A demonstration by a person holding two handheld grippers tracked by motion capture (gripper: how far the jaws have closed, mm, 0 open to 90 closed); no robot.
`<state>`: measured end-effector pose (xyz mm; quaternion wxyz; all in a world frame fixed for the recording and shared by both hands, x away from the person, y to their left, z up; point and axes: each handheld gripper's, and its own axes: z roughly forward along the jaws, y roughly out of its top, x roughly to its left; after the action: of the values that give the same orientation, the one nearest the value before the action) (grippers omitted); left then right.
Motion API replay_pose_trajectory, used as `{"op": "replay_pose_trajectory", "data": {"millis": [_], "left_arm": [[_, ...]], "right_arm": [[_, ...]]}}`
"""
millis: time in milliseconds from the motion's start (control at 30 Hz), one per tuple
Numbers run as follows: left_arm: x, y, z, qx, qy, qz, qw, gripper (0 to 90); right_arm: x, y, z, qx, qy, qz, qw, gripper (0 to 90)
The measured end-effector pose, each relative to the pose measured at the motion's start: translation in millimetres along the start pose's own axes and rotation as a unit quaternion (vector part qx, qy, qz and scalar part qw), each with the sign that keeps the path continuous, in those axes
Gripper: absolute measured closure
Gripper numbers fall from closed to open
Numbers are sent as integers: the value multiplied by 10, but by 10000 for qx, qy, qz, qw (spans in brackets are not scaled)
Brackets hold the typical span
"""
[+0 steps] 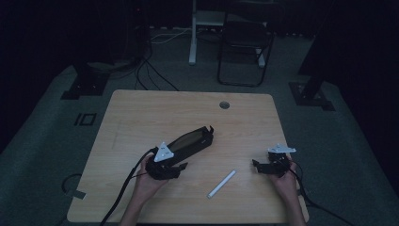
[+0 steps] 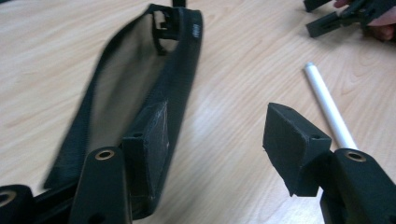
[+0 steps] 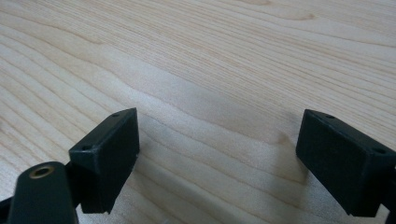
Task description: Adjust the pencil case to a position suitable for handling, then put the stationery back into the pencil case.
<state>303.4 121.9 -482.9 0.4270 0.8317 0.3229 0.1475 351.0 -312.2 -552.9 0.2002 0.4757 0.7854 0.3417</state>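
A long black pouch (image 1: 190,141) lies open on the wooden table (image 1: 141,113), its tan lining showing (image 2: 116,93). My left gripper (image 1: 181,163) sits at the pouch's near end and is open (image 2: 219,135); its left jaw rests against the pouch's right rim, and only bare table lies between the jaws. A white stick (image 1: 221,184) lies on the table just right of that gripper's right jaw (image 2: 329,107). My right gripper (image 1: 256,165) stands open low over bare wood at the table's right (image 3: 219,140), also seen far off (image 2: 327,21).
A round cable hole (image 1: 224,104) sits near the table's far edge. Beyond the table stand a dark folding chair (image 1: 244,42) and a white post (image 1: 193,33), with cables on the floor. Each gripper's cable trails off the table's near edge.
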Motion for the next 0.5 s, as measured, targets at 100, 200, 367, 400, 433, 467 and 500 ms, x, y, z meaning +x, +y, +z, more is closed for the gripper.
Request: {"op": "replay_pose_trajectory", "data": {"millis": [100, 200, 367, 400, 433, 467, 500], "left_arm": [[-90, -2, 54, -8, -53, 14, 10000, 404], [-215, -9, 138, 25, -137, 66, 9999, 393], [-438, -26, 294, 115, -290, 208, 9993, 382], [-499, -29, 336, 127, -323, 247, 9991, 380], [-544, -30, 366, 156, -339, 303, 9988, 377], [-619, -31, 423, 182, -398, 355, 9984, 373], [-660, -30, 458, 213, -438, 378, 9981, 372]], "right_arm": [[0, 0, 0, 0, 1, 0, 10000, 131], [-1, 1, 1, 2, -1, 1, 10000, 131], [-1, 4, 4, 1, -1, 0, 10000, 131], [-1, 4, 4, 1, -1, 0, 10000, 131], [-1, 4, 4, 1, -1, 0, 10000, 132], [-1, 4, 4, 0, -1, 0, 10000, 131], [-1, 4, 4, 1, -1, 0, 10000, 131]]}}
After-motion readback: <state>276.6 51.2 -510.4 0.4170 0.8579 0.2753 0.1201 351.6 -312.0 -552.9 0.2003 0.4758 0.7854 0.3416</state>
